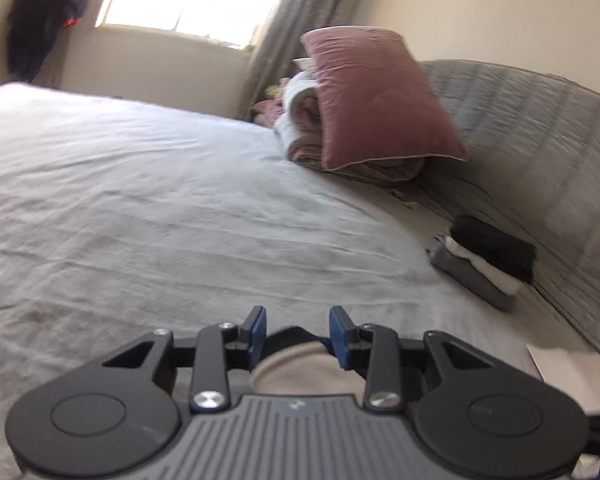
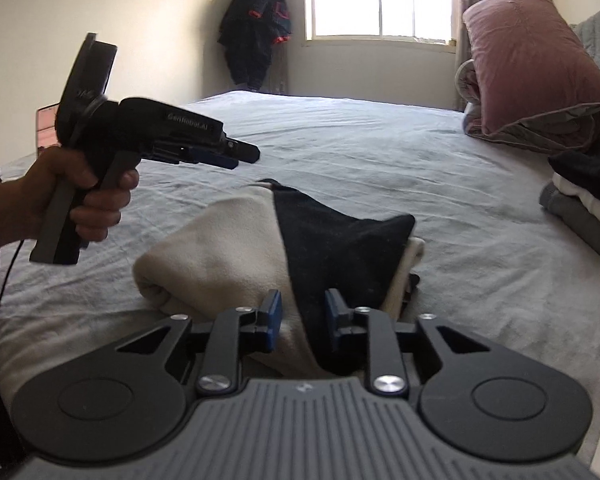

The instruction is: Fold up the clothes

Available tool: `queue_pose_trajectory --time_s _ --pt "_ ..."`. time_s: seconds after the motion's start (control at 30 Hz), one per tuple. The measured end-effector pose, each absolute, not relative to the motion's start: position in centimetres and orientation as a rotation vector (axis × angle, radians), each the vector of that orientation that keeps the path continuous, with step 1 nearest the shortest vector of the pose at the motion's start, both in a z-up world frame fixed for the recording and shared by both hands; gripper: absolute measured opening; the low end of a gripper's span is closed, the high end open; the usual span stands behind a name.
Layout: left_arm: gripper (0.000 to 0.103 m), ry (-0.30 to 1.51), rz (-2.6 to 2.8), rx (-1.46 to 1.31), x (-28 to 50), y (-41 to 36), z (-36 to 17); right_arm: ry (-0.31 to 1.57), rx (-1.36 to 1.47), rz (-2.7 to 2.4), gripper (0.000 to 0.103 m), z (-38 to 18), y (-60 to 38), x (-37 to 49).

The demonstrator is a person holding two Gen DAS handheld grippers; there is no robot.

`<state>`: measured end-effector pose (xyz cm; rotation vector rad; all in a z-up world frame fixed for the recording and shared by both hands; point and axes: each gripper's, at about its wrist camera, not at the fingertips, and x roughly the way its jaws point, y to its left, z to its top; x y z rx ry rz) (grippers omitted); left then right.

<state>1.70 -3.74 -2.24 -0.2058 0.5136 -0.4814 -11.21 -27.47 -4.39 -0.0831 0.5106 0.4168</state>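
A folded cream and black garment lies on the grey bed sheet just in front of my right gripper. That gripper is open and empty, low over the garment's near edge. My left gripper is held in a hand above the sheet, left of the garment; its jaws look open in the left wrist view, with nothing between them. A bit of the cream garment shows below those fingers.
A stack of folded clothes, black, white and grey, lies at the bed's right side. A pink pillow rests on rolled bedding by the grey quilted headboard. A dark jacket hangs by the window.
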Motion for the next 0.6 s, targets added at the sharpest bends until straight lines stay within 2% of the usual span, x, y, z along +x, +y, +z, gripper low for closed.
queue_pose_trajectory --time_s 0.1,0.17,0.33,0.47,0.6 --pt "0.049 0.533 -0.466 -0.186 0.7 -4.0 -2.2 0.513 -0.054 0.437 0.041 -3.6 -27.5 -11.1" --pt "0.064 0.551 -0.424 -0.160 0.5 -4.2 -2.0 0.516 -0.012 0.448 0.049 -3.0 -27.9 -11.0" --pt "0.084 0.610 -0.354 -0.132 0.1 -4.2 -1.5 0.518 0.180 0.422 0.053 -2.3 -30.0 -9.9" --pt "0.095 0.656 -0.296 -0.075 -0.4 -5.1 -1.4 0.506 0.242 0.360 0.061 -1.9 -30.9 -9.1" --pt "0.096 0.749 -0.241 -0.058 -0.6 -5.7 -2.0 0.505 0.248 0.293 0.070 -1.5 -30.7 -8.4"
